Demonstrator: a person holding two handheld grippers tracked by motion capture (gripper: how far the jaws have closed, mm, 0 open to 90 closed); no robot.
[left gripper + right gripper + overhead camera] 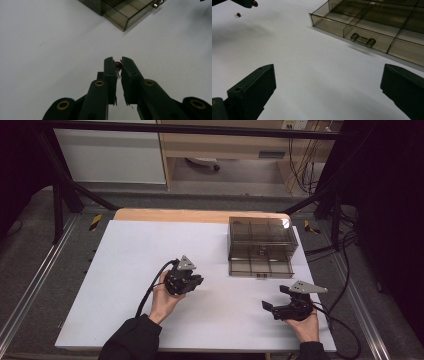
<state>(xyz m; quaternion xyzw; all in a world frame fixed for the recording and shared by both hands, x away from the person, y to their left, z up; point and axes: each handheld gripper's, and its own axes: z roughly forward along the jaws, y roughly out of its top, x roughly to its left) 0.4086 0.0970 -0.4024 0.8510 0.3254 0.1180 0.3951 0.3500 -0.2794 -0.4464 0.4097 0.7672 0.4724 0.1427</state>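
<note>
Left gripper: fingers pinching a small dark-red bead. Right gripper: fingers spread wide. White tabletop: smoky transparent plastic drawer box, drawer pulled out.

No text, label, brand or number can be read anywhere; the small label on the far cabinet is too blurred.

Table top: matt white, smooth, paper-like sheet; bare wood strip along its far edge. Drawer box on the sheet: smoky see-through plastic, glossy; shiny metal pull on drawer front. Left gripper jaws matt black plastic w/ brass-look rivets, pinching a glossy dark-red bead.
</note>
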